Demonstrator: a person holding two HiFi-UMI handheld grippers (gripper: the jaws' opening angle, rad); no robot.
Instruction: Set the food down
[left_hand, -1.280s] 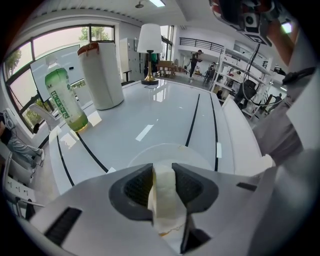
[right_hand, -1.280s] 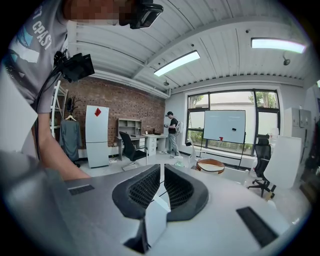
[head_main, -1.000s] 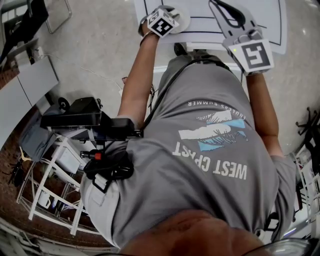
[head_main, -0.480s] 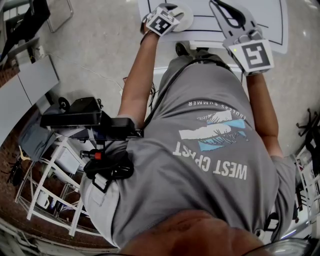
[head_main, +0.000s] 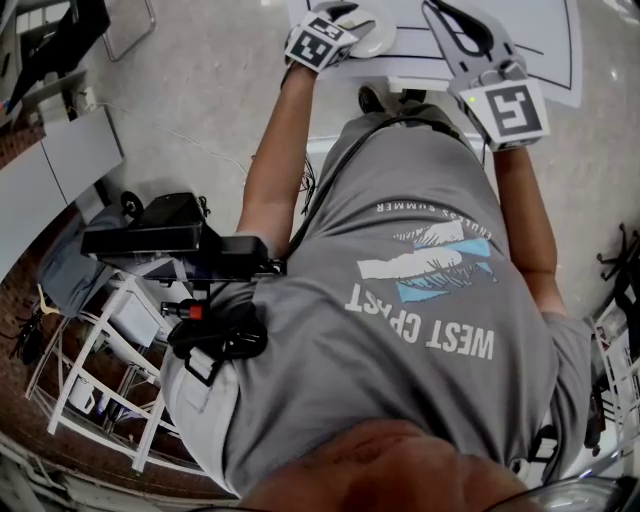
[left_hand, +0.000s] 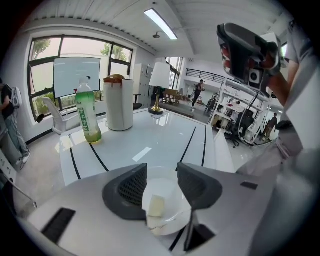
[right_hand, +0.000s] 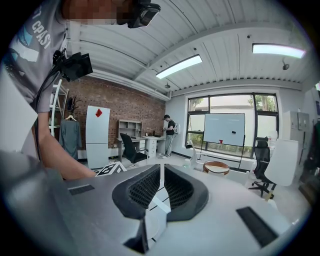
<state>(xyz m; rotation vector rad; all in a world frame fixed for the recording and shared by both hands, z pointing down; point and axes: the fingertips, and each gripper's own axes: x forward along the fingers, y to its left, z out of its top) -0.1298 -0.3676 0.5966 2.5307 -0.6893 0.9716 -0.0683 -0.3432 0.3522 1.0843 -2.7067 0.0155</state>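
A pale cube of food (left_hand: 156, 205) lies on a small white plate (left_hand: 172, 212) on the white table (left_hand: 150, 135). My left gripper (left_hand: 161, 176) hangs just above it. Its jaws are opening and stand to either side of the food, with the pads off it. In the head view the plate (head_main: 372, 36) shows at the table's near edge, beside the left gripper's marker cube (head_main: 318, 42). My right gripper (head_main: 455, 18) is held up over the table to the right. Its jaws (right_hand: 161, 185) are shut with nothing between them.
A green bottle (left_hand: 88, 117), a paper towel roll (left_hand: 119, 103) and a lamp (left_hand: 161, 80) stand on the far part of the table. On the floor at the person's left are a black device (head_main: 165, 235) and a white rack (head_main: 110, 370).
In the head view the left gripper's cube now covers less of the plate, so more of the plate shows to its right. The right gripper has kept its place.
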